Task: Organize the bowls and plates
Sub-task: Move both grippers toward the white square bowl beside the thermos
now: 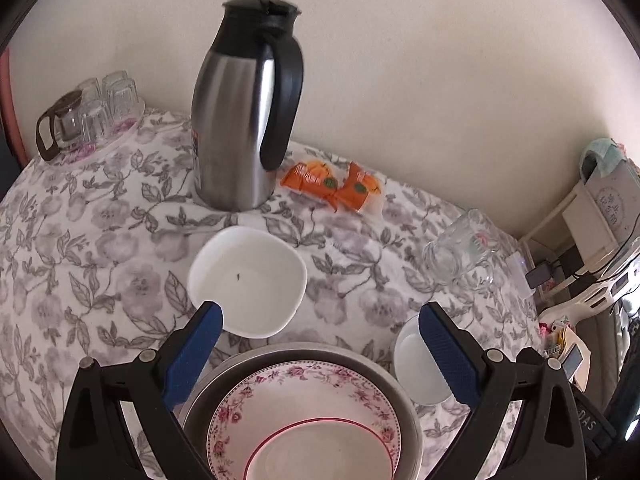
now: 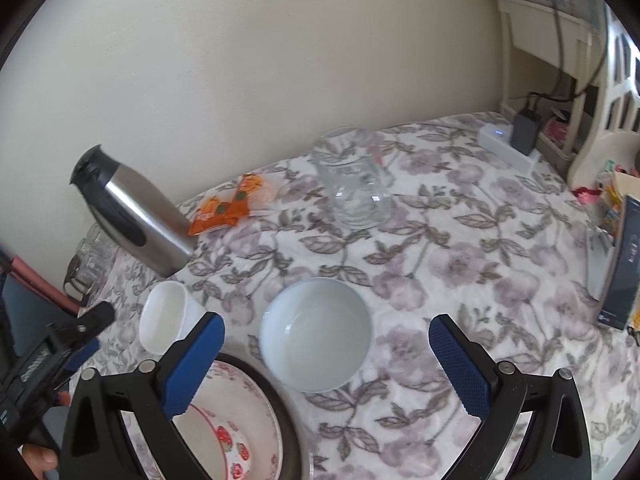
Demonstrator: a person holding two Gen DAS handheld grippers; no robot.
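A floral-rimmed plate [image 1: 304, 412] lies stacked in a grey metal dish [image 1: 404, 392] at the near edge of the table; the stack also shows in the right wrist view [image 2: 256, 408]. A square white bowl [image 1: 248, 280] sits just beyond it, also in the right wrist view [image 2: 164, 316]. A round white bowl [image 1: 416, 364] stands to the right, centred in the right wrist view [image 2: 316, 332]. My left gripper [image 1: 320, 316] is open and empty above the stack. My right gripper [image 2: 326, 328] is open and empty, hovering over the round bowl.
A steel thermos jug [image 1: 244, 112] stands behind the square bowl. Orange snack packets [image 1: 332, 186] lie by the wall. A glass mug [image 1: 460, 252] sits at right. Glasses on a tray [image 1: 100, 108] are far left. A power strip [image 2: 508, 140] and a dark box [image 2: 624, 264] lie right.
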